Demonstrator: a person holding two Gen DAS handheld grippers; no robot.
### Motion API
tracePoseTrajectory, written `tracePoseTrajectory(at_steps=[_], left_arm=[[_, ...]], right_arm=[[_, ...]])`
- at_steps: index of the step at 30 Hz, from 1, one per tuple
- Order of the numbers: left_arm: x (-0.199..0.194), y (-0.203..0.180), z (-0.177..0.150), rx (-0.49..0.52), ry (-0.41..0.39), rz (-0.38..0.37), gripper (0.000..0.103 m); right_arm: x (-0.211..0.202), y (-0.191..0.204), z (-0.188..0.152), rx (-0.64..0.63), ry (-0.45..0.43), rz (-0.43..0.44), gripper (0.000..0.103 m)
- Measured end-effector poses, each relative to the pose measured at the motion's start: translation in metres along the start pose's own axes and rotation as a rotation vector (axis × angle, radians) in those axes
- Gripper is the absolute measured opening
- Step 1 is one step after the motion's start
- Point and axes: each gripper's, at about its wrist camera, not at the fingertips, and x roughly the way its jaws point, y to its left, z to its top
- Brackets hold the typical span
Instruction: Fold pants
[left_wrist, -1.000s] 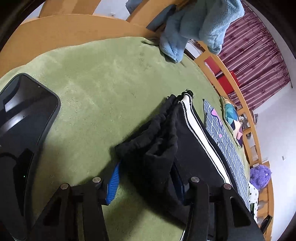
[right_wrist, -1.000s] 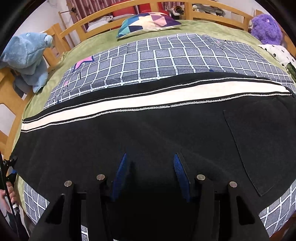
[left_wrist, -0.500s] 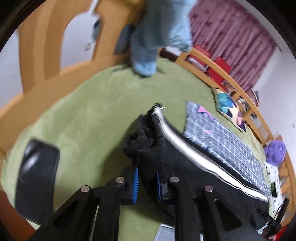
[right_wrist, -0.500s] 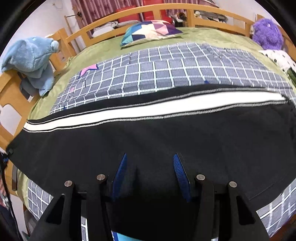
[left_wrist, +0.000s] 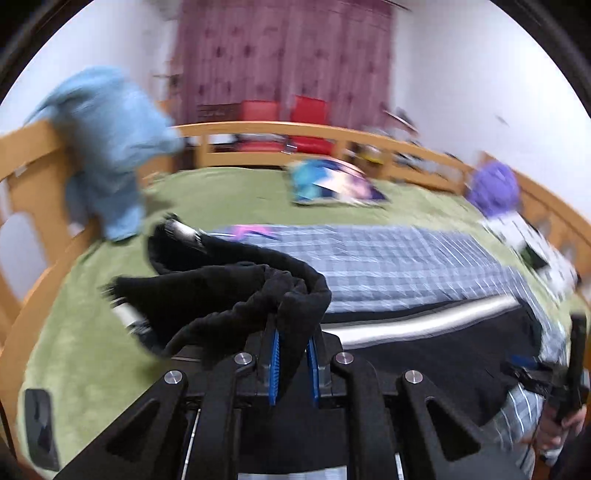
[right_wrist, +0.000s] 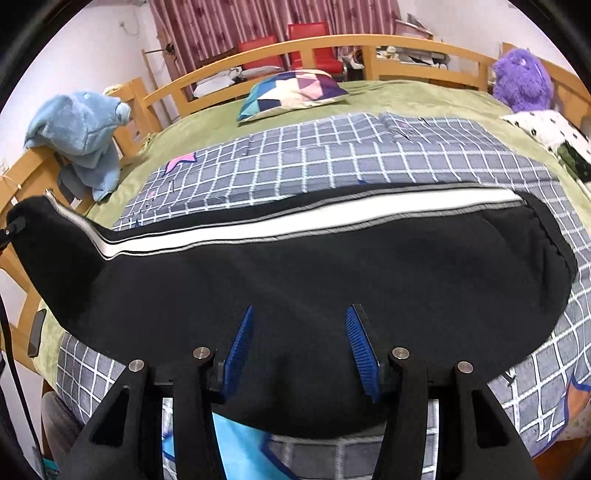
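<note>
On the bed's left side, near the blue plush (right_wrist: 79, 129) slung over the rail, the left gripper (left_wrist: 293, 363) has its jaws clamped on a bunched black end of the pants (right_wrist: 295, 280), lifted clear of the green blanket (left_wrist: 96, 332); which end of the garment this is I cannot tell; from there the pants run rightward as one long band, white stripe (right_wrist: 295, 221) along the far edge, lying flat across the checked sheet (right_wrist: 351, 158); that long axis points from the held end toward the far end at the right, so the fold likely means carrying the left end over along it; the left hand is nearer that end; the right gripper (right_wrist: 301, 350) sits at mid-length over the near edge, jaws apart with black cloth between and under them, whether pinched I cannot tell; no containers show.
</note>
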Motion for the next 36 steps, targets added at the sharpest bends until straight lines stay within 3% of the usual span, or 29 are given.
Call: tracePoseTrajectory(at_steps=[8, 11, 13, 15, 16, 18, 21, 25, 28, 32, 34, 36], left_arm=[[0.066, -0.130, -0.062, 0.070, 0.143, -0.164, 0.012], [0.086, -0.153, -0.093, 0.094, 0.261, -0.201, 0.012], [0.088, -0.157, -0.105, 0.112, 0.320, -0.214, 0.018], [0.074, -0.148, -0.107, 0.085, 0.305, -0.260, 0.029], [0.067, -0.143, -0.105, 0.070, 0.299, -0.280, 0.046], [0.046, -0.123, -0.102, 0.021, 0.249, -0.303, 0.067], [0.026, -0.095, -0.096, 0.015, 0.194, -0.274, 0.068], [0.009, -0.052, -0.098, 0.029, 0.139, -0.143, 0.068], [0.002, -0.019, -0.102, 0.009, 0.131, -0.089, 0.068], [-0.003, 0.023, -0.112, -0.053, 0.140, -0.065, 0.068], [-0.005, 0.038, -0.116, -0.075, 0.138, -0.054, 0.068], [-0.007, 0.051, -0.118, -0.092, 0.134, -0.047, 0.068]], right_arm=[[-0.003, -0.036, -0.022, 0.044, 0.010, 0.031, 0.052], [0.002, -0.041, -0.031, 0.035, 0.034, 0.027, 0.052], [0.006, -0.043, -0.034, 0.031, 0.048, 0.040, 0.052], [0.009, -0.044, -0.034, 0.027, 0.054, 0.051, 0.052], [0.011, -0.042, -0.032, 0.023, 0.052, 0.059, 0.052], [0.017, -0.038, -0.027, 0.024, 0.045, 0.089, 0.052], [0.026, -0.024, -0.019, 0.038, 0.039, 0.156, 0.052], [0.041, 0.005, -0.012, 0.053, 0.034, 0.262, 0.052], [0.058, 0.026, -0.013, 0.088, 0.060, 0.354, 0.054], [0.081, 0.052, -0.021, 0.056, 0.112, 0.318, 0.054], [0.096, 0.063, -0.027, 0.036, 0.178, 0.280, 0.025], [0.093, 0.073, -0.029, -0.020, 0.154, 0.263, 0.018]])
